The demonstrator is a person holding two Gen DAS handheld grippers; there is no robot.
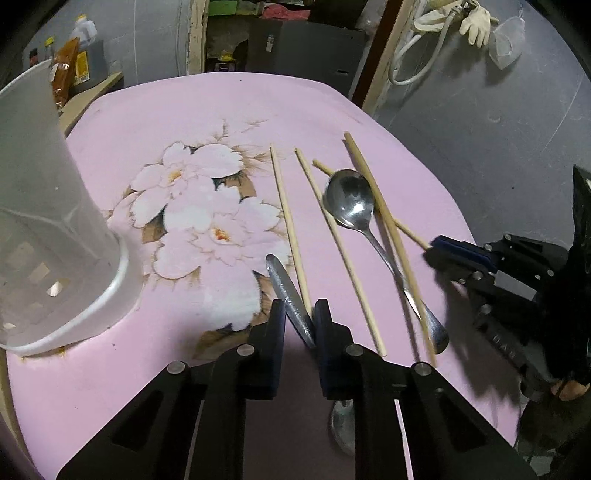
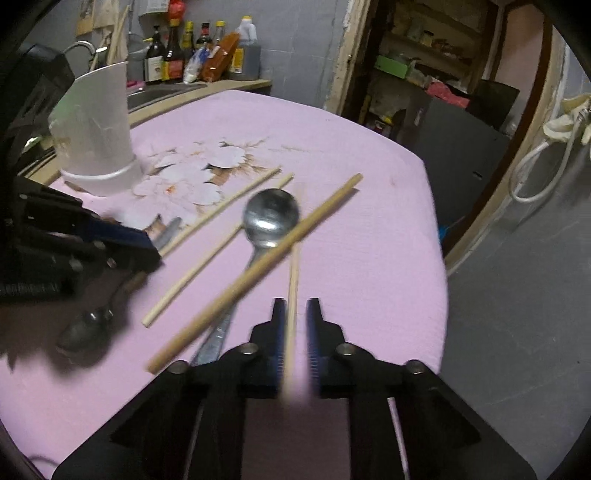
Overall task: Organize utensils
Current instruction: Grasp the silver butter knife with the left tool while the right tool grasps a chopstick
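Observation:
My left gripper [image 1: 299, 306] is shut on the handle of a metal spoon [image 1: 286, 284], whose bowl shows under the fingers. The same gripper [image 2: 147, 247] shows in the right wrist view, with that spoon's bowl [image 2: 85, 332] below it. My right gripper [image 2: 295, 306] is shut on the near end of a thin chopstick [image 2: 293, 280]; the picture is blurred there. A second spoon [image 1: 349, 199] lies bowl-up among several loose chopsticks [image 1: 291, 229], and one thick chopstick [image 2: 258, 269] crosses its handle. A white plastic utensil holder [image 1: 62, 229] stands upright at the left.
The table wears a pink cloth with a flower print [image 1: 258, 103]; its edge drops off just right of the utensils. Sauce bottles [image 2: 184, 51] line a counter behind the holder. A hose and gloves [image 1: 476, 22] hang on the far wall by a doorway.

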